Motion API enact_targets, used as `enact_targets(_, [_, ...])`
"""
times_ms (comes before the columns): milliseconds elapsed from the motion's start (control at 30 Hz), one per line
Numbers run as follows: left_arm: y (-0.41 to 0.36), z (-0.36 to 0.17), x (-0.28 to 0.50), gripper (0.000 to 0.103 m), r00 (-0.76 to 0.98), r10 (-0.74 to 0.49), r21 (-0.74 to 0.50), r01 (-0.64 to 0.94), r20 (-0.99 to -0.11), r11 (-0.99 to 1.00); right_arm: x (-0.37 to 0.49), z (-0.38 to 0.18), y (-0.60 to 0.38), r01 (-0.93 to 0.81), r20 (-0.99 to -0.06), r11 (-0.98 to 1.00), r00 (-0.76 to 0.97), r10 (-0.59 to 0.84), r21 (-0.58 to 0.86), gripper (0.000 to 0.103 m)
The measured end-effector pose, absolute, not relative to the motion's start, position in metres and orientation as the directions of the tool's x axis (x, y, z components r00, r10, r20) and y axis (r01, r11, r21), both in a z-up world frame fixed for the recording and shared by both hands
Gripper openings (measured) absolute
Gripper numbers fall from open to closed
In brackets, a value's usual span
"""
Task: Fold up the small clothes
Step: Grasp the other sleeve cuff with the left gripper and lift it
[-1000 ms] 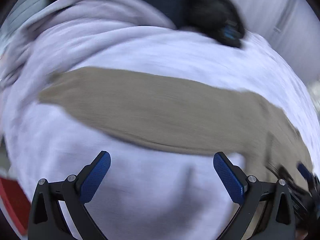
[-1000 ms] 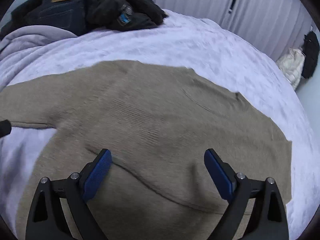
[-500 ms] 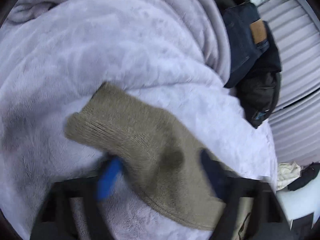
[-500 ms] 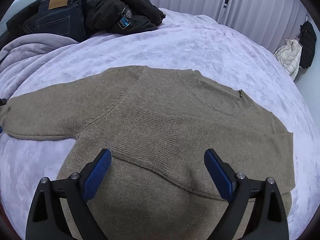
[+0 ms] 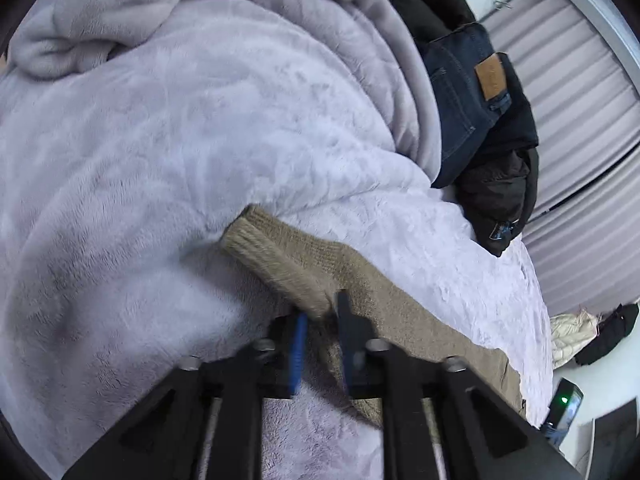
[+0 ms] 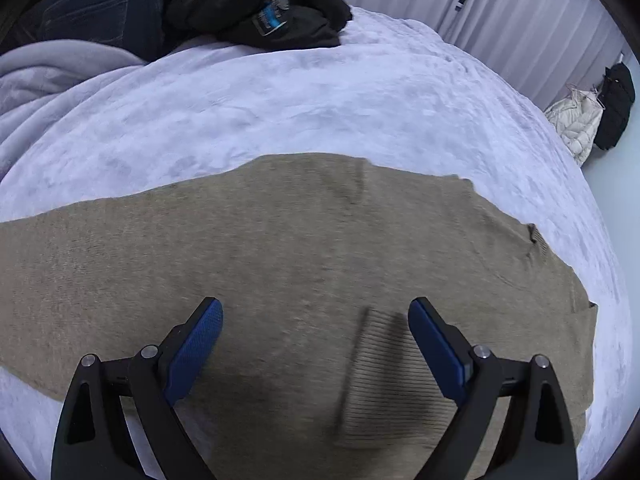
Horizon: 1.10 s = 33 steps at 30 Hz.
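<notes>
Knit sleeve [image 5: 304, 268] is pinched in the left claw [image 5: 320, 320], right claw [image 6: 316, 336] gapes over the sweater [image 6: 280, 240]; a thin bite may slip.

A lilac plush blanket [image 5: 168, 168] covers the bed, with dark jeans [image 5: 464, 92] and a black jacket [image 6: 256, 4] piled at twelve o'clock and a cream puffer coat [image 6: 574, 120] at two o'clock.
</notes>
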<state>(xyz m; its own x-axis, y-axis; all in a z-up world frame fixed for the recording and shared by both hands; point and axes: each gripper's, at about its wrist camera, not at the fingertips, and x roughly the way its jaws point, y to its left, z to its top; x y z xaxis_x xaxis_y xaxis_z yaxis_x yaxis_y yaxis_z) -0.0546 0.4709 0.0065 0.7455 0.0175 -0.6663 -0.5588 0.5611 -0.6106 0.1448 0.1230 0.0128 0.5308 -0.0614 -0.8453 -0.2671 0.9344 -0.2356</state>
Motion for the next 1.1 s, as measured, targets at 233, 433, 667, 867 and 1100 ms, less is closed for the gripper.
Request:
enact_targets(233, [0.487,-0.034,-0.046,0.010,0.753,-0.111,-0.702,-0.536,-0.648,0.469,0.095,0.005,0.198,-0.462,-0.805,0.825,0.594,0.015,-0.325,0.095])
enact_targets(433, [0.489,-0.031,-0.044,0.008,0.773,-0.097,-0.713,-0.520,-0.627,0.471,0.089,0.020,0.176,-0.479,-0.822,0.847,0.562,0.095,-0.230,0.095])
enact_targets(667, [0.476,0.008,-0.062,0.008,0.786,-0.036,-0.663,-0.496,-0.618,0.560,0.141,0.017,0.126,-0.252,-0.842,0.947,0.538,-0.035,-0.200,0.095])
enact_targets(867, [0.464,0.032,-0.067,0.008,0.776,0.024,-0.591,-0.500,-0.631,0.634,0.128,0.004,0.189,-0.320,-0.841,0.917,0.540,-0.028,-0.236,0.095])
enact_targets(1100, [0.461,0.044,-0.058,0.008,0.753,0.033,-0.553,-0.511,-0.657,0.658,0.072,0.015,0.266,-0.622,-0.888,0.783,0.356,0.291,0.008,0.095])
